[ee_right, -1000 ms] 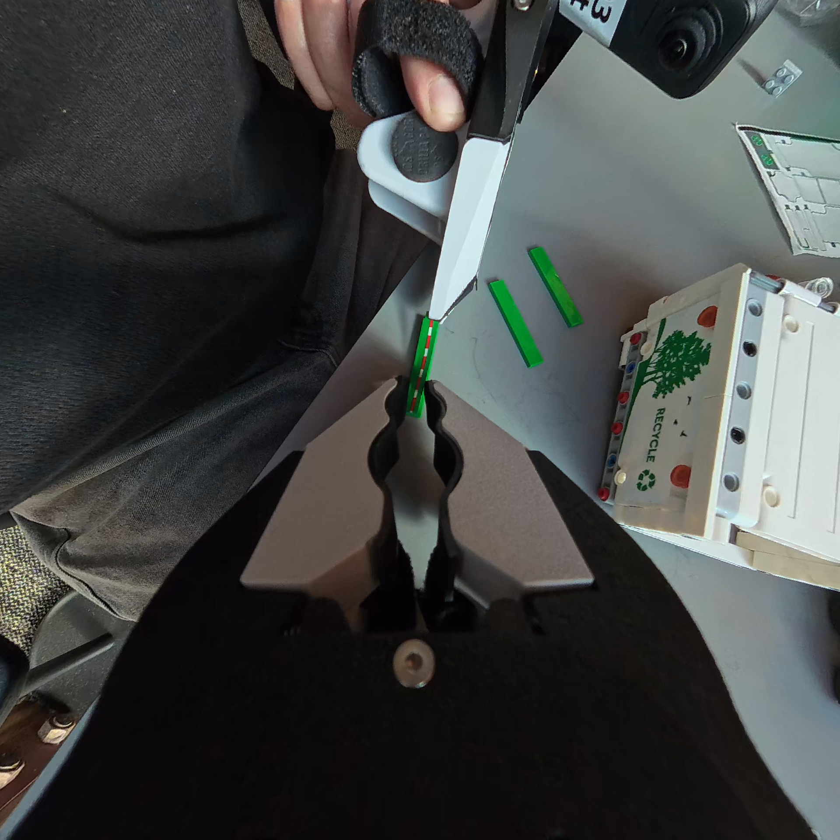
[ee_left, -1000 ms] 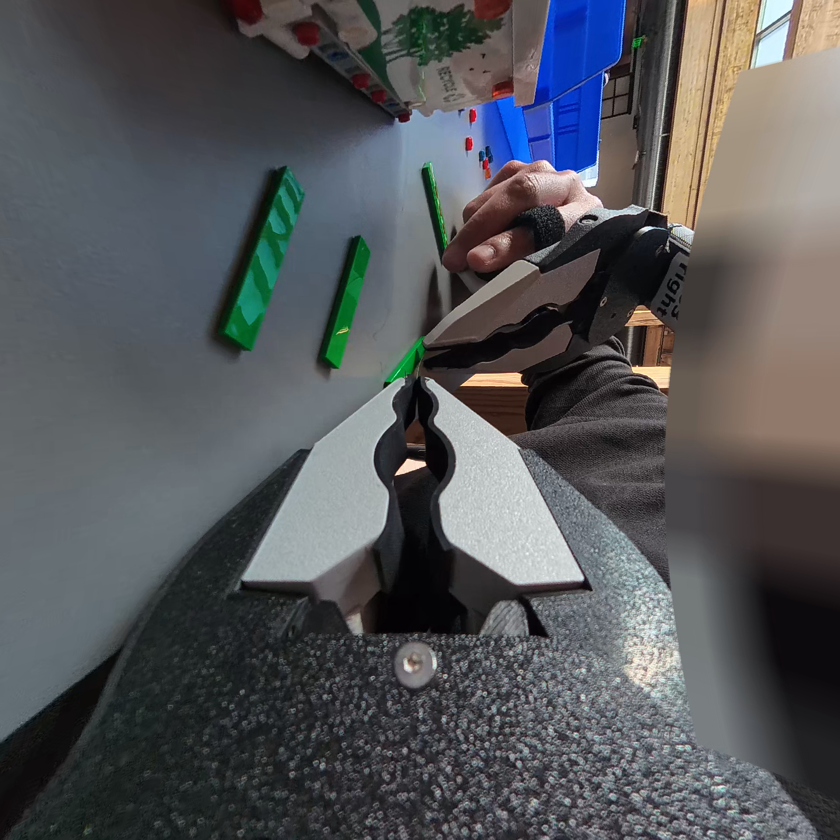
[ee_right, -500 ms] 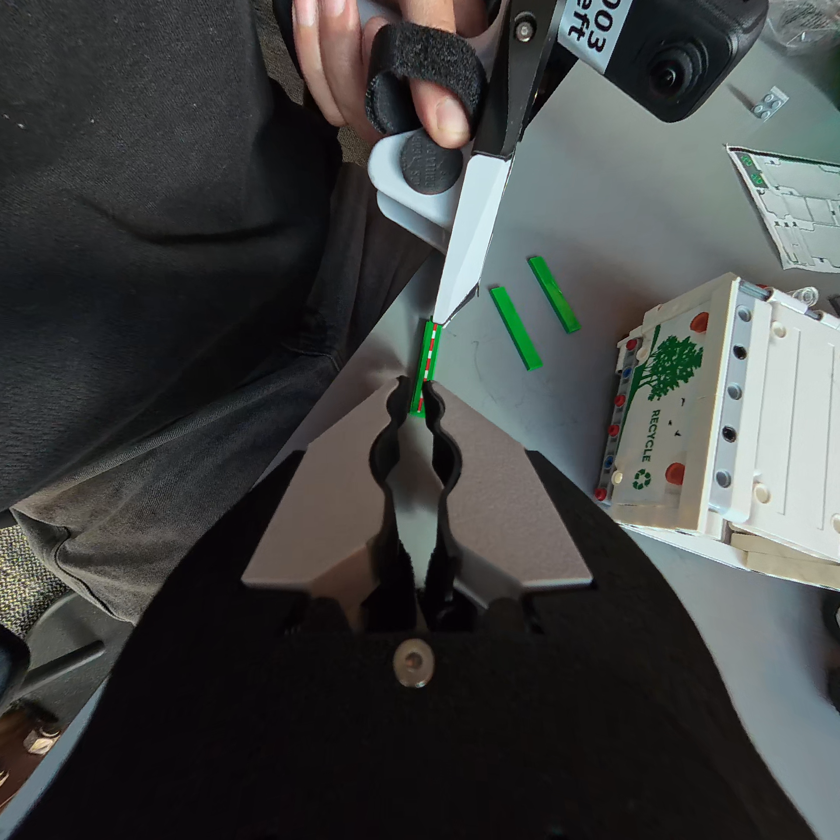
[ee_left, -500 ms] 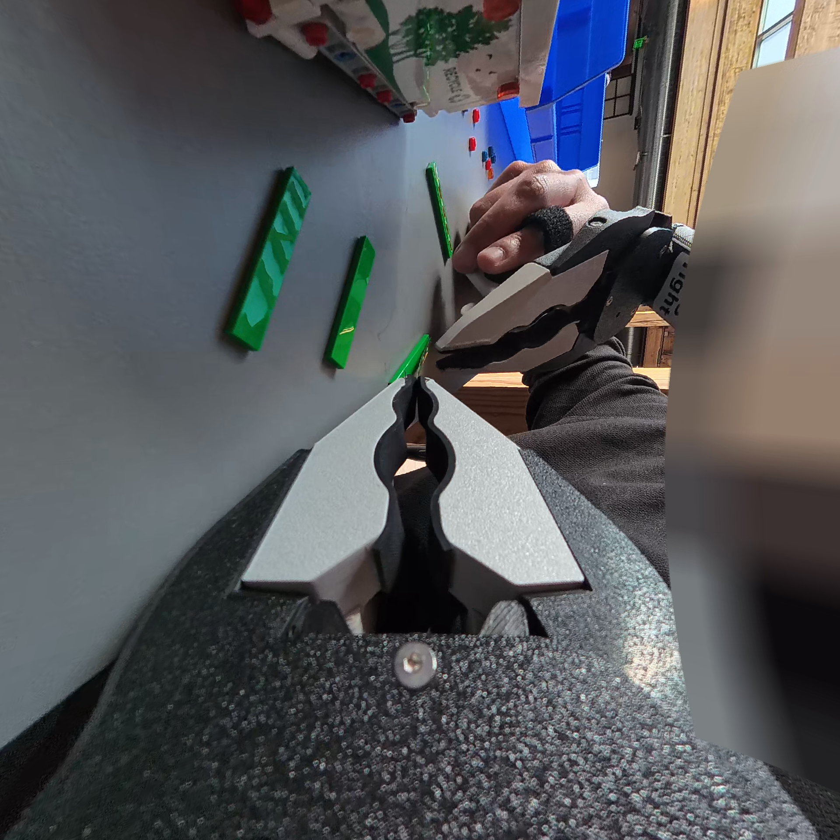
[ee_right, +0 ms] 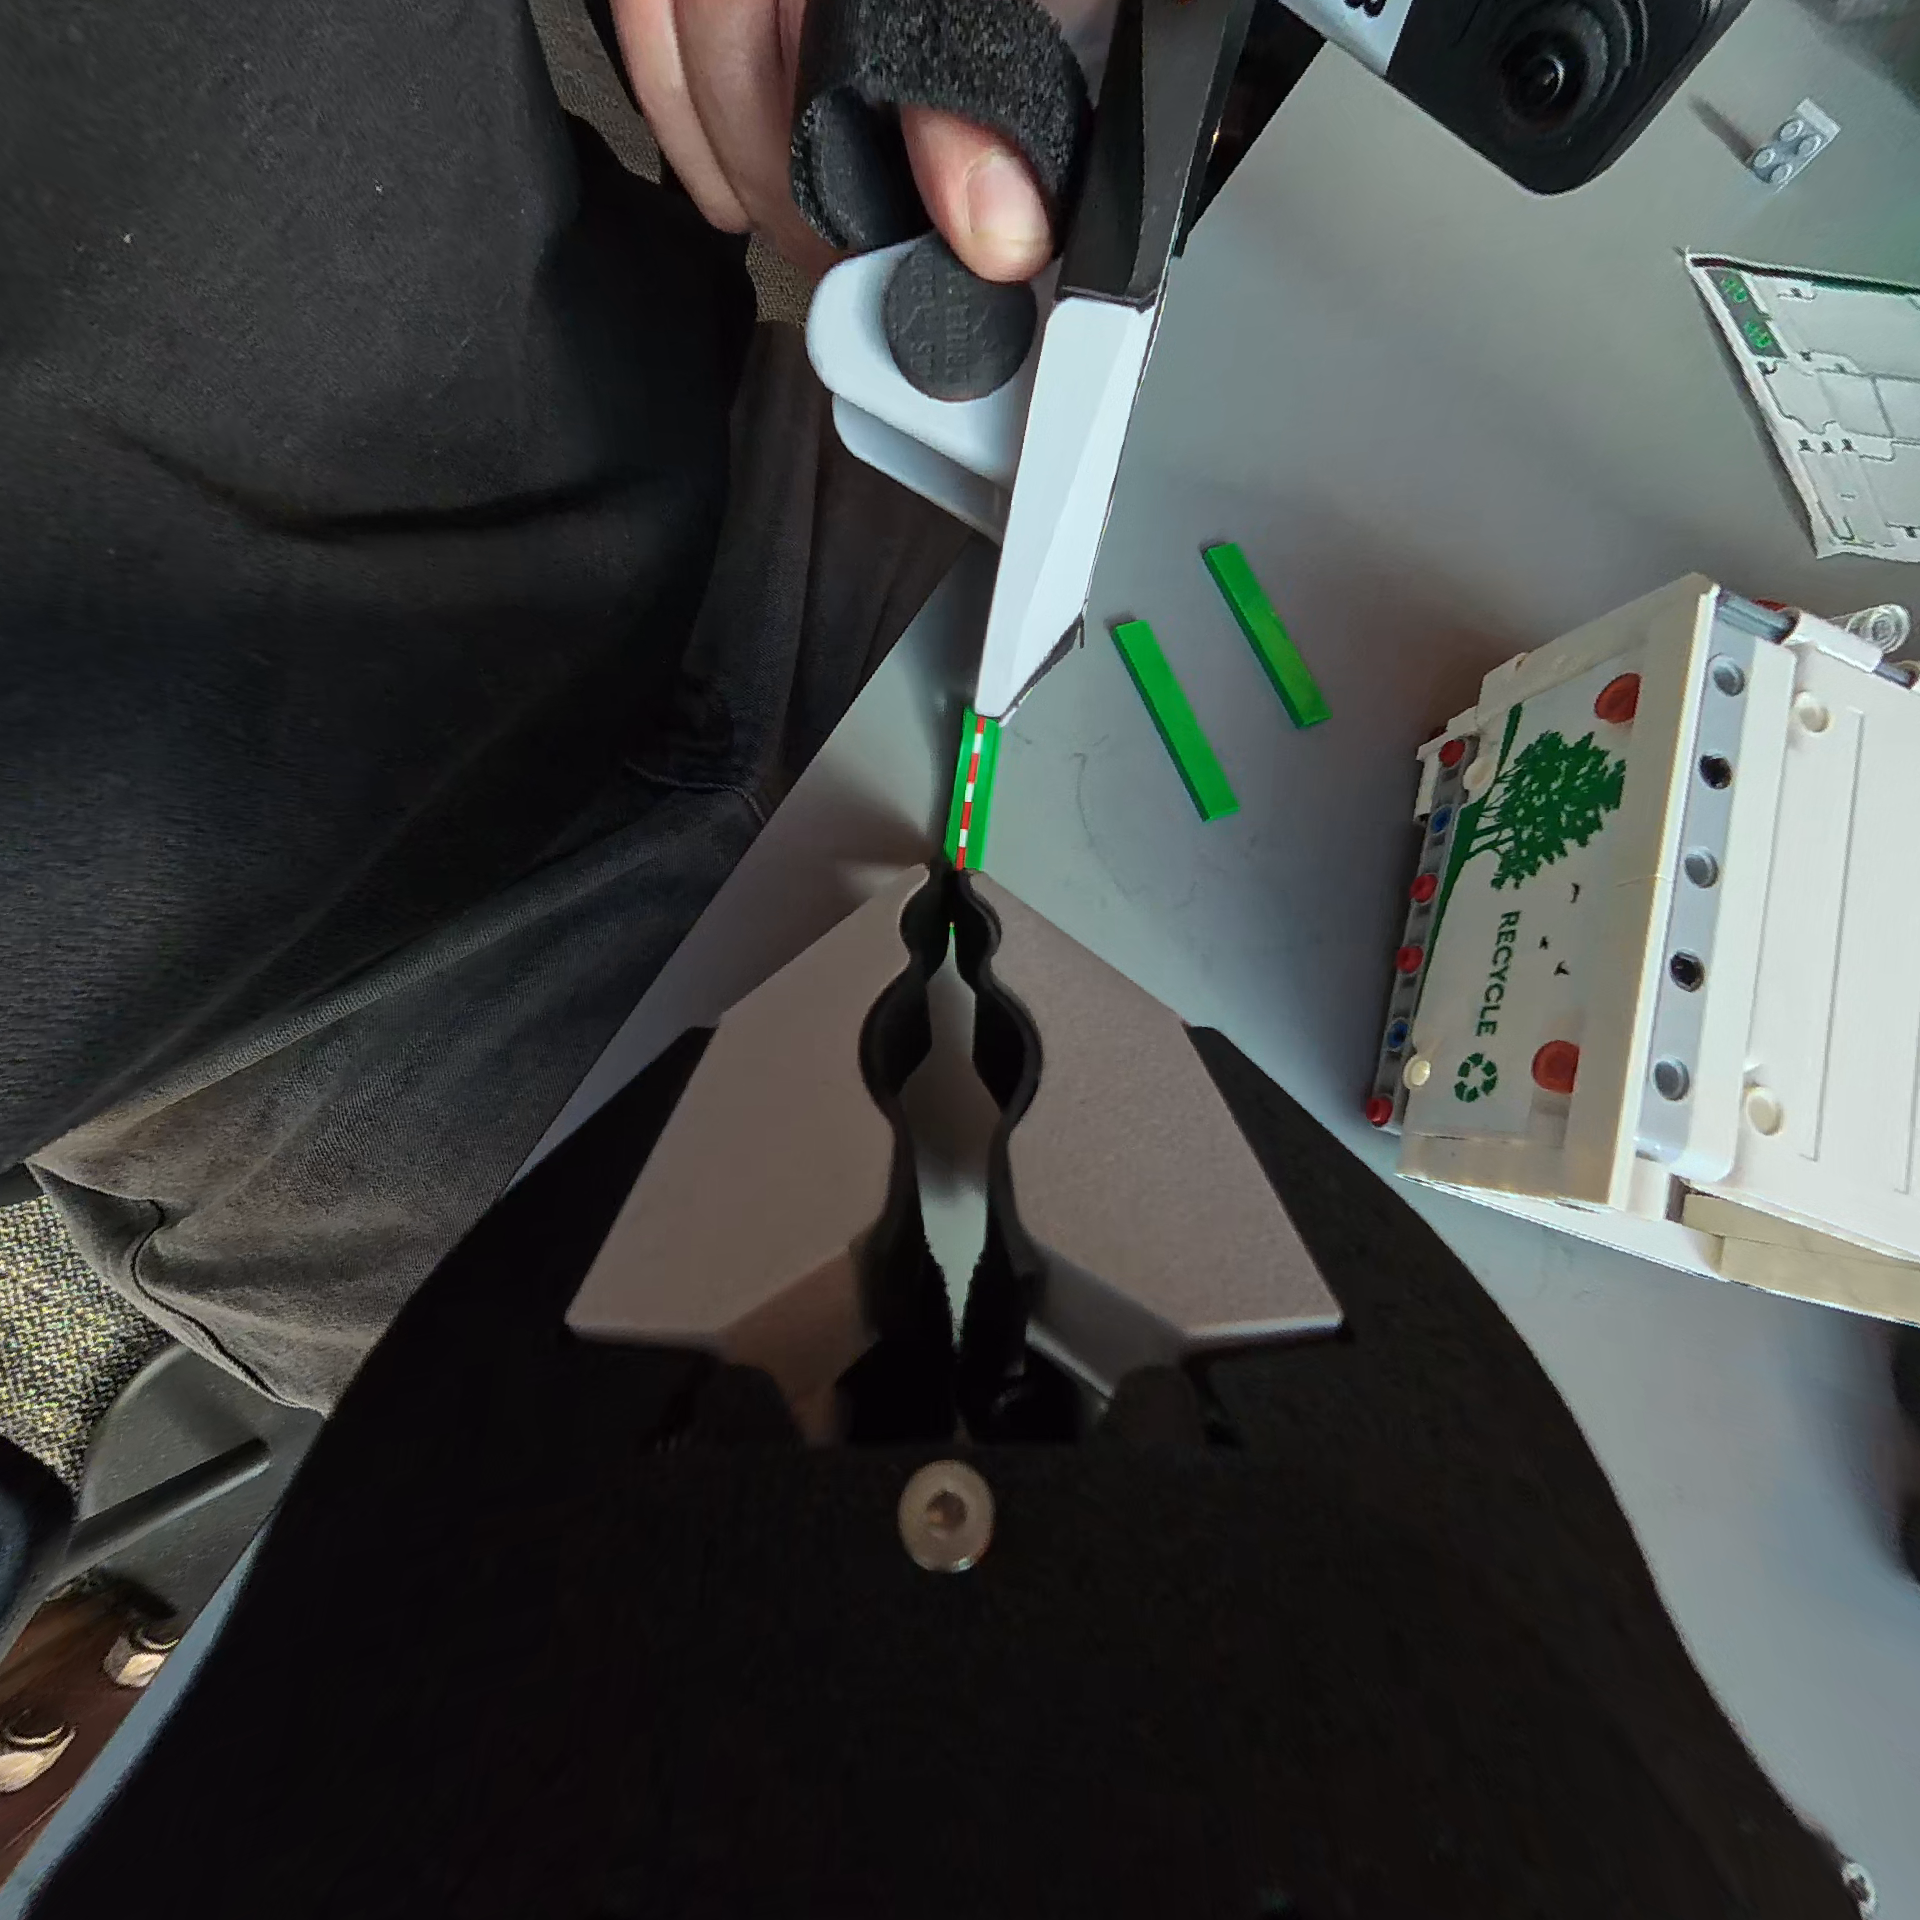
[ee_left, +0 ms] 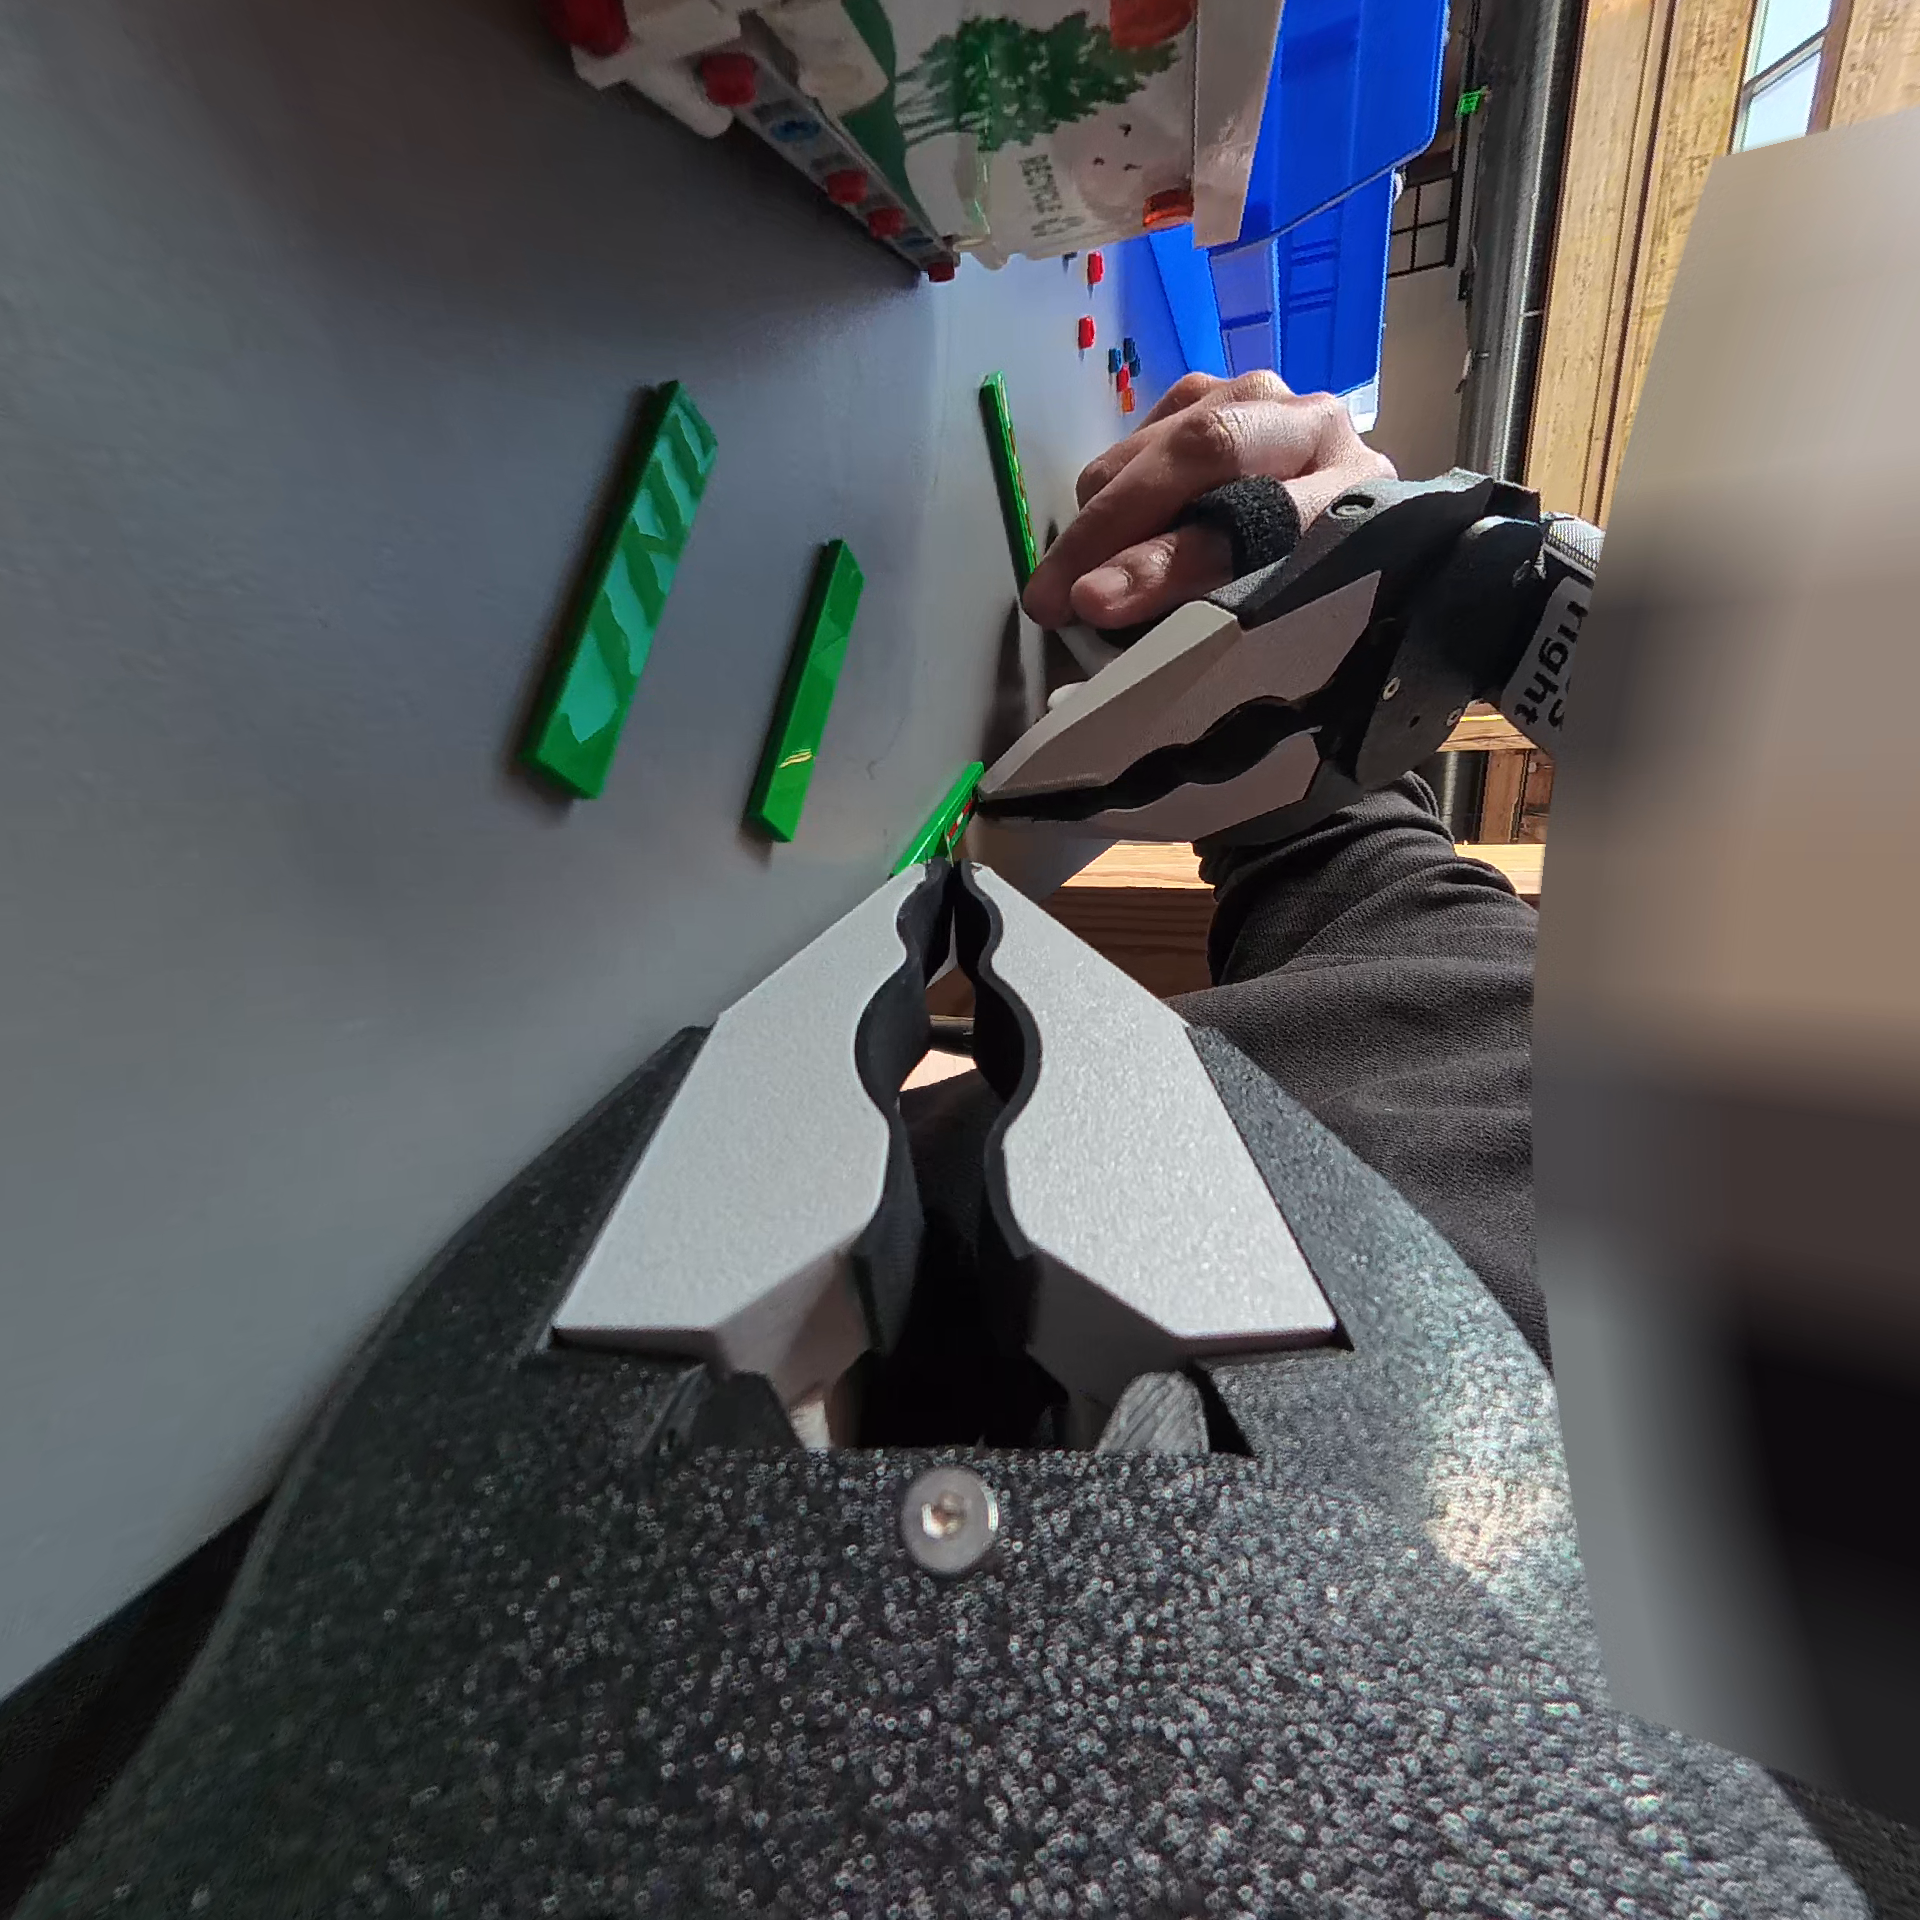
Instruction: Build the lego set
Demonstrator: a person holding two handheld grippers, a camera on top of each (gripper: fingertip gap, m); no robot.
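Observation:
A thin green tile with a red-and-white stripe (ee_right: 975, 790) lies along the grey table's (ee_right: 1403, 416) near edge. My right gripper (ee_right: 951, 883) is shut on its near end. My left gripper (ee_right: 1000, 707) meets its far end. In the left wrist view my left gripper (ee_left: 954, 875) is shut, with the tile's end (ee_left: 935, 826) at its tips, and the right gripper (ee_left: 992, 798) is pinched on the other end. The white truck body with a green tree print (ee_right: 1662, 935) stands to the right.
Two plain green tiles (ee_right: 1174, 717) (ee_right: 1265, 634) lie between the grippers and the truck body. Another green striped tile (ee_left: 1010, 478) lies farther off. An instruction sheet (ee_right: 1829, 395), a small grey plate (ee_right: 1789, 140), blue bins (ee_left: 1320, 156) and small red pieces (ee_left: 1086, 332) are around.
My right gripper's jaws have closed from a narrow gap onto the near end of the striped tile. My left gripper has stayed shut at the far end.

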